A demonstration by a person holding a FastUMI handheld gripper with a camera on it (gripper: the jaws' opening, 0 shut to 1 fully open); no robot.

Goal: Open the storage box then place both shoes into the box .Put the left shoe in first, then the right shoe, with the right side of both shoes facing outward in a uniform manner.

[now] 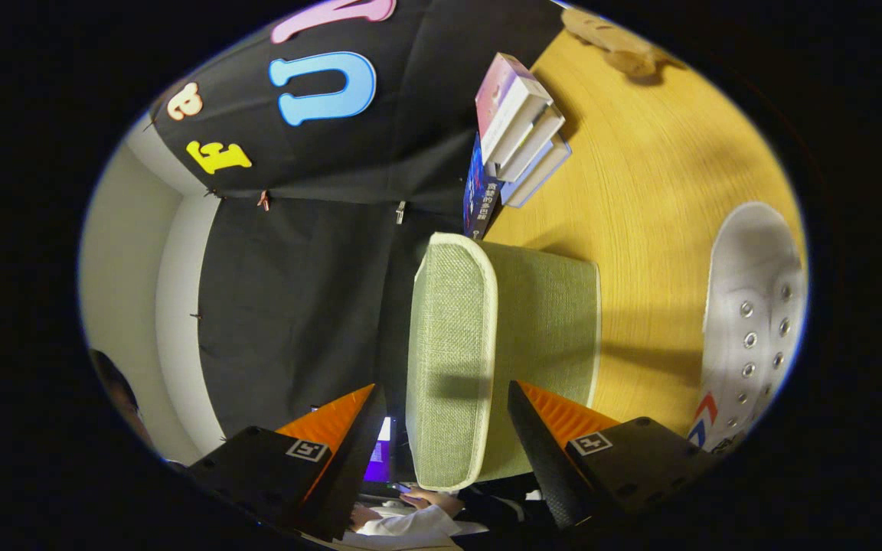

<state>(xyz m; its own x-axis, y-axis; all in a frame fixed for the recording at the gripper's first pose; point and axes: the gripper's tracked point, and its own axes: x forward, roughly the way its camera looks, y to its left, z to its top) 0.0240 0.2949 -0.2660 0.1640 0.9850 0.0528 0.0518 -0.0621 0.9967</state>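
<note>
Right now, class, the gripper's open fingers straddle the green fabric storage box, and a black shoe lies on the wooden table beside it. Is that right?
One detail is wrong: the shoe is white, not black, as the gripper view shows. The rest stands: the gripper is open, its fingers either side of the green fabric storage box, with the shoe on the wooden table beside the box.

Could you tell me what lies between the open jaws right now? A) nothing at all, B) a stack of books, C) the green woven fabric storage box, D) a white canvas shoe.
C: the green woven fabric storage box sits between the spread jaws of the gripper, neither finger visibly pressing on it.
</note>
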